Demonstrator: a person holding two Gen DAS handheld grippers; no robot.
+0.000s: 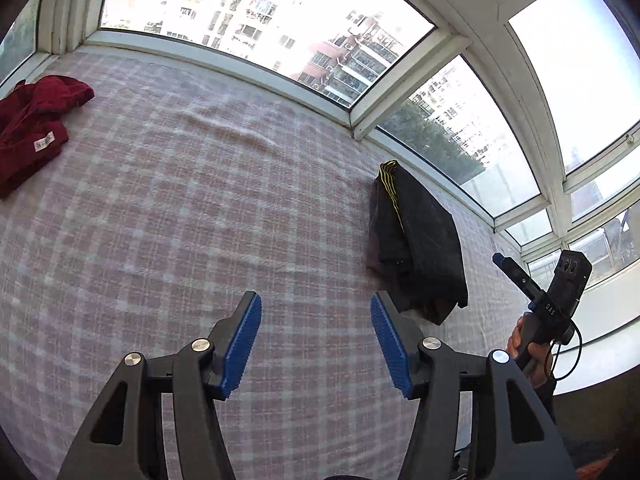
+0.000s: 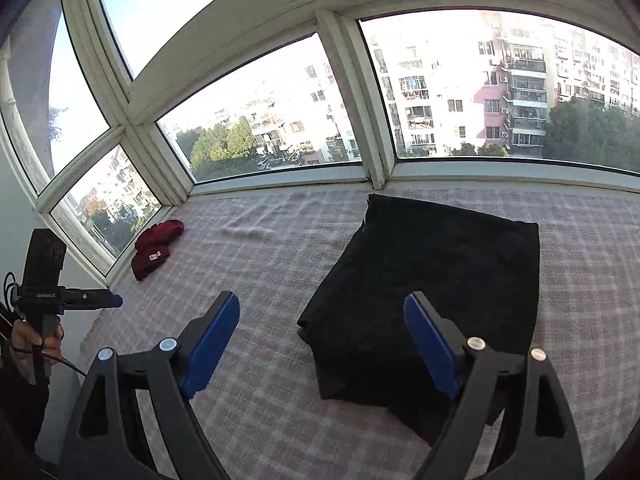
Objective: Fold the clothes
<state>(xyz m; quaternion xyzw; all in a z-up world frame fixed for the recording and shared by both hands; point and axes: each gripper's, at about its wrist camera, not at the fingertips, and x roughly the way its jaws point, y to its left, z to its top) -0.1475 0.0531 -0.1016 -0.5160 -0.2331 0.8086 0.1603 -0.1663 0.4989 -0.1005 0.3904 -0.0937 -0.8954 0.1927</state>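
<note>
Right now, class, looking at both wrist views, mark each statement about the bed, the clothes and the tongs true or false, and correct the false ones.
1. The black garment lies folded on the checked bedcover. True.
2. The right tongs grip the black garment. False: they are open and empty.
3. The red garment sits crumpled near the window. True.
4. The left tongs hold the red garment. False: they are open and hold nothing.
</note>
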